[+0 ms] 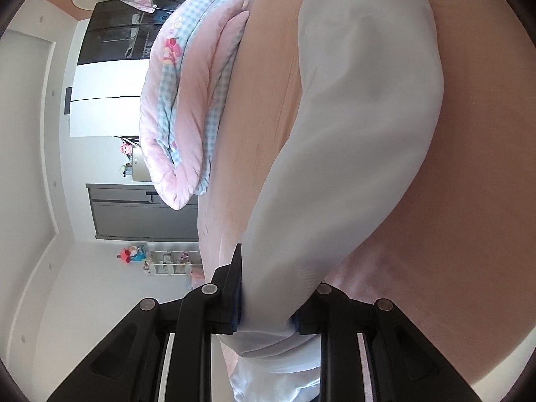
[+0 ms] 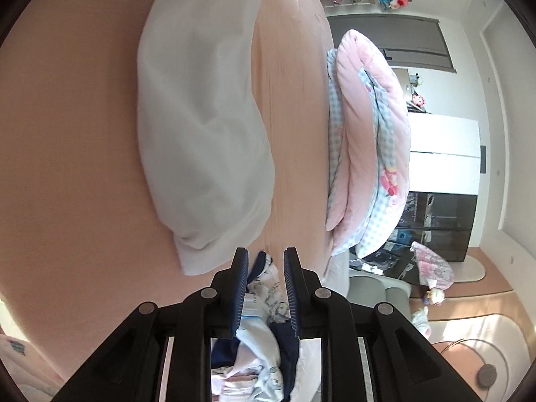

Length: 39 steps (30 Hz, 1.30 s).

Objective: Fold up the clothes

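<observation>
Across the pink bed sheet (image 1: pixel 452 167) one pale blue-white garment (image 1: pixel 351 117) stretches lengthwise, and both cameras see it from opposite ends. At one end the left gripper (image 1: pixel 268 305) has its jaws pinched on a bunched fold of that cloth, which fills the narrow gap between the two dark pads and spills down below them. The right gripper (image 2: pixel 266 288) holds its jaws only a little apart, with a printed piece of cloth (image 2: pixel 264 301) between them (white and light blue with navy parts); whether it belongs to the same garment cannot be told, and whether the pads actually press on it is not clear either, since slivers of space show beside the fabric. From the right wrist view the pale garment (image 2: pixel 204 127) ends in a rounded fold close to the fingertips.

One folded quilt (image 1: pixel 187 107), pink with blue gingham and cartoon prints, lies along the far side of the bed, beside the garment but apart from it. Behind it stand one grey cabinet (image 1: pixel 140 211) and one dark glossy wardrobe (image 1: pixel 114 37). Two small plush toys (image 1: pixel 125 157) sit by the cabinet, and one red and blue toy (image 1: pixel 132 254) is beside a small white shelf (image 1: pixel 171 261).
</observation>
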Each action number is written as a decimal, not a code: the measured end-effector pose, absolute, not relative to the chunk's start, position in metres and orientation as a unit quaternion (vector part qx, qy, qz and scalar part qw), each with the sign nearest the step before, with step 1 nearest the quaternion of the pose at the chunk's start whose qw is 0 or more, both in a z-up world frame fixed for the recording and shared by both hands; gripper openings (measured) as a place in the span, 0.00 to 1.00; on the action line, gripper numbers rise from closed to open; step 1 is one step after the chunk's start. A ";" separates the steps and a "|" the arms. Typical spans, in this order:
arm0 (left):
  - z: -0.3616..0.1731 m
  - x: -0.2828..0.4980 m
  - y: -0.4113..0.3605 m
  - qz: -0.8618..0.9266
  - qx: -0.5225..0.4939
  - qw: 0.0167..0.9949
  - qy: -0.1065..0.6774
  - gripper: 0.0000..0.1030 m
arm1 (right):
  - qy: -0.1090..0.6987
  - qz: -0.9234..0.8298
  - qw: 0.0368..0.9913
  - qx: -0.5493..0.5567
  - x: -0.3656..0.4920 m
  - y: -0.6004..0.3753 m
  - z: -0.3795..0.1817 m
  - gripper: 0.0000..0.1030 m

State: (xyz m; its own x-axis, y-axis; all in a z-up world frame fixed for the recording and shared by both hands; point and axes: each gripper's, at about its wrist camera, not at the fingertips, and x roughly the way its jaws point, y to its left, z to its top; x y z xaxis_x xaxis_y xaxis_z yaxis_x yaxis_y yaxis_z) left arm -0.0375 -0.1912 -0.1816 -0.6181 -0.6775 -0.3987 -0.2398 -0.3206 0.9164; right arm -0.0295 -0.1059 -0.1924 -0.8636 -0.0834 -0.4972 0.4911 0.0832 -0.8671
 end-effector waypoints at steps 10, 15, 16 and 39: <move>-0.181 -0.038 -0.193 -0.704 0.411 0.152 -0.558 0.19 | 0.753 -0.618 0.214 0.071 -0.001 -0.098 -0.241 0.79; -0.182 -0.034 -0.191 -0.703 0.406 0.148 -0.565 0.19 | 0.749 -0.622 0.216 0.073 -0.020 -0.115 -0.247 0.79; -0.182 -0.034 -0.192 -0.702 0.406 0.148 -0.566 0.19 | 0.747 -0.625 0.215 0.073 -0.024 -0.118 -0.247 0.79; -0.193 -0.028 -0.198 -0.700 0.414 0.134 -0.566 0.20 | 0.740 -0.620 0.241 0.096 -0.078 -0.155 -0.255 0.81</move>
